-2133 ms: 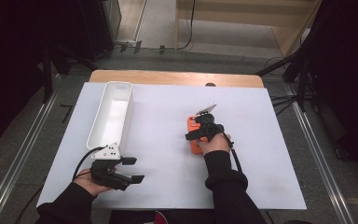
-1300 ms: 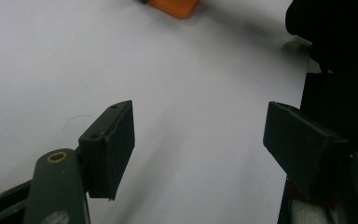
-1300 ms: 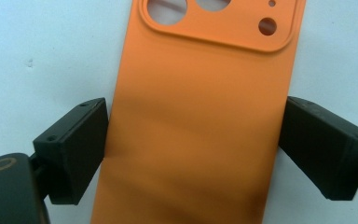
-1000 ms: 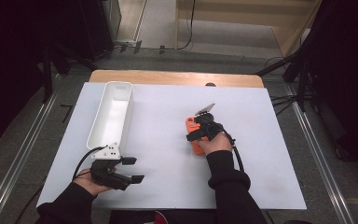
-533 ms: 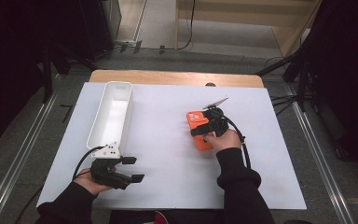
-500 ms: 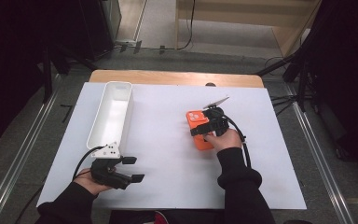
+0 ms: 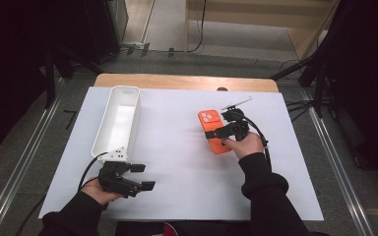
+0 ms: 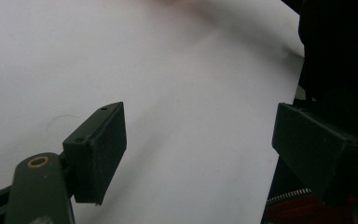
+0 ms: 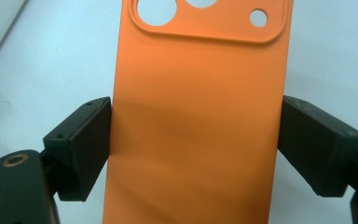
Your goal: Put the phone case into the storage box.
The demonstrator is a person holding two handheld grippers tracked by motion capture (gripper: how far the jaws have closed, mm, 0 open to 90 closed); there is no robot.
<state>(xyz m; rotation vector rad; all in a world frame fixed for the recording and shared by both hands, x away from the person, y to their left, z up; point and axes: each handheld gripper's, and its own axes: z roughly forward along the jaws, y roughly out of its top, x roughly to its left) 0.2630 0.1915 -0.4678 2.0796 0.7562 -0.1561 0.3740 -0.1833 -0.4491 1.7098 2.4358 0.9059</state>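
An orange phone case (image 7: pixel 208 123) with camera cut-outs is above the right half of the white table sheet (image 7: pixel 177 162). My right gripper (image 7: pixel 224 133) is shut on it. In the right gripper view the two black pads (image 9: pixel 81 144) press on the long sides of the case (image 9: pixel 196 116), back side up. My left gripper (image 7: pixel 143 177) rests near the front left of the sheet. Its jaws have just been opening and stand open, with only bare sheet between the pads (image 8: pixel 98 149) of the left gripper (image 8: pixel 198 140).
A long white tray (image 7: pixel 126 90) lies along the left side of the sheet, just beyond the left gripper. The wooden table edge (image 7: pixel 187 81) shows behind the sheet. Metal rails and cables run on the floor on both sides.
My right gripper has carried the orange case a little to the right and farther from the person. The left hand has stayed in place.
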